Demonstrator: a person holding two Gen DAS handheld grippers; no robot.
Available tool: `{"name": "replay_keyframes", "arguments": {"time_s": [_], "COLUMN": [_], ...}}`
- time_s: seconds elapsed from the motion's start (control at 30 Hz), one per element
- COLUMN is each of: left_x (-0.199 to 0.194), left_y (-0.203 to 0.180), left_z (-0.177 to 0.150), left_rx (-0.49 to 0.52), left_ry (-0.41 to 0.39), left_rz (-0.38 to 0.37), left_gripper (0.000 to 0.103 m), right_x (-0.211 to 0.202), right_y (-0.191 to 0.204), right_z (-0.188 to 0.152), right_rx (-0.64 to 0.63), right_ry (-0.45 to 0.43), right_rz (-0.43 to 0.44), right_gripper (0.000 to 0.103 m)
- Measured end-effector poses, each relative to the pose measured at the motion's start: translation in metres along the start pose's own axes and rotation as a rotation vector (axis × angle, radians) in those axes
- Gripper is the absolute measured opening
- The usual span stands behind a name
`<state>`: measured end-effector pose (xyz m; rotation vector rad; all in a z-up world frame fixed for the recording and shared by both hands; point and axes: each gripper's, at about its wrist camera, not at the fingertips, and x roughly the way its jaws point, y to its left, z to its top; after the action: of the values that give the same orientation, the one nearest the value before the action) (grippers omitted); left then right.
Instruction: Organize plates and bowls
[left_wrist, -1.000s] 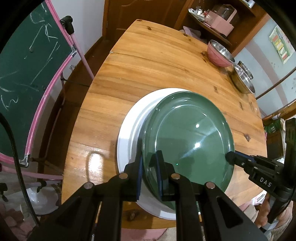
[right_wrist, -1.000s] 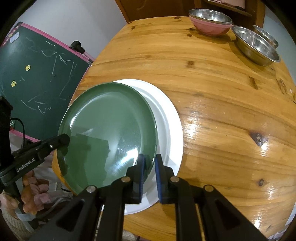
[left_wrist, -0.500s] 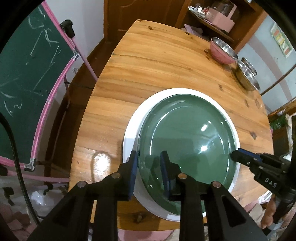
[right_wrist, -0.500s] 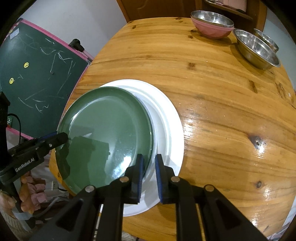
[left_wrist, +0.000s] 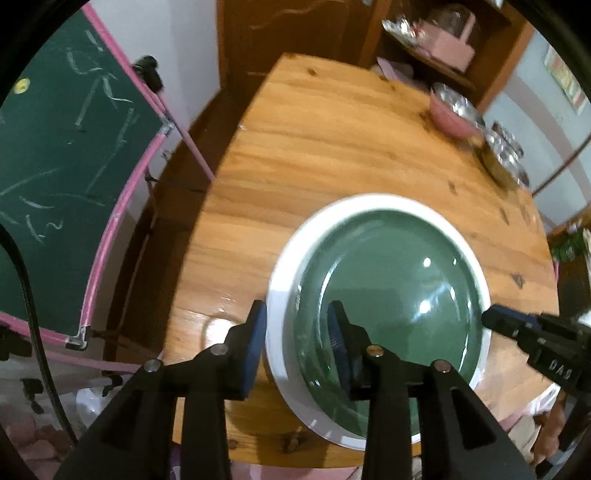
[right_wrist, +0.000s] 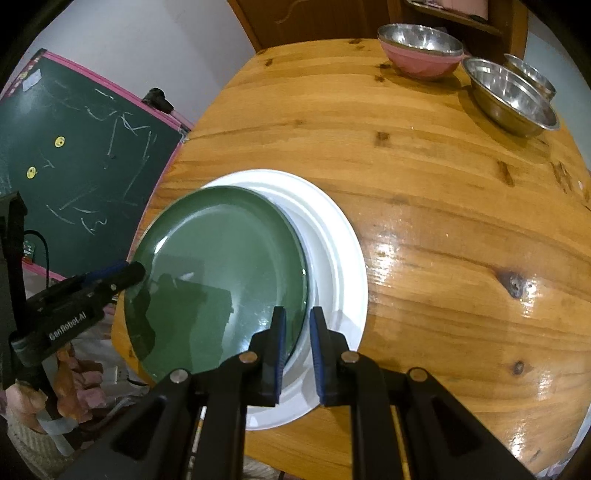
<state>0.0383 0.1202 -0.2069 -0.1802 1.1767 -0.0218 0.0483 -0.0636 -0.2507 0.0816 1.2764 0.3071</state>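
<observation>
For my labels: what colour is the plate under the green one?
White plate, clearest in the right wrist view.

Dim indoor light; glare on table (right_wrist: 424, 258); left view motion-blurred, maybe; fisheye warp, dark corners.

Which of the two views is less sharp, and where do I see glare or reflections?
Left wrist view: softer overall, with the far bowls smeared, and small light spots on the green plate. Right wrist view: sharper, with strong glare on the wooden table beside the white plate, and a dark reflection across the green plate.
</observation>
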Motion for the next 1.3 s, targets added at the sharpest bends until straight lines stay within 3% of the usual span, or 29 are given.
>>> {"name": "replay_keyframes", "arguments": {"time_s": [0.13,0.47,0.53,0.57,0.6,0.67,0.83,1.0,1.2,1.3], "left_x": [-0.018,-0.031,-0.041,-0.05,-0.056,-0.072,-0.117,-0.158,-0.193,-0.205], "left_y": [0.003,-0.029,-0.038,-0.046,-0.051,-0.062,-0.097,-0.132,-0.175,-0.193], "left_z": [-0.001,0.003,0.009,0.013,0.016,0.024,0.044,0.063,0.083,0.094], "left_rx": [-0.013,0.043,0.061,0.075,0.082,0.096,0.161,0.207,0.244,0.243], "left_ry": [-0.046,-0.053,-0.071,-0.088,-0.1,-0.144,-0.24,-0.327,-0.382,-0.397], "left_rz": [-0.012,-0.061,-0.072,-0.083,-0.088,-0.099,-0.14,-0.171,-0.201,-0.217], "left_gripper": [0.033,0.034,0.037,0.044,0.057,0.065,0.067,0.082,0.088,0.096], "right_x": [-0.004,-0.024,-0.03,-0.036,-0.04,-0.053,-0.092,-0.141,-0.209,-0.241], "right_y": [0.004,0.003,0.001,0.0,0.0,-0.002,-0.012,-0.021,-0.045,-0.061], "right_z": [-0.002,-0.001,0.001,0.002,0.004,0.007,0.017,0.029,0.044,0.052], "right_rx": [-0.018,-0.016,-0.012,-0.01,-0.01,-0.008,0.004,-0.011,0.013,0.045], "right_ry": [-0.008,-0.049,-0.058,-0.066,-0.071,-0.085,-0.142,-0.207,-0.308,-0.351], "right_rz": [0.003,0.009,0.014,0.017,0.02,0.029,0.039,0.028,0.008,0.01], "right_gripper": [0.013,0.013,0.013,0.013,0.013,0.013,0.013,0.013,0.015,0.033]}}
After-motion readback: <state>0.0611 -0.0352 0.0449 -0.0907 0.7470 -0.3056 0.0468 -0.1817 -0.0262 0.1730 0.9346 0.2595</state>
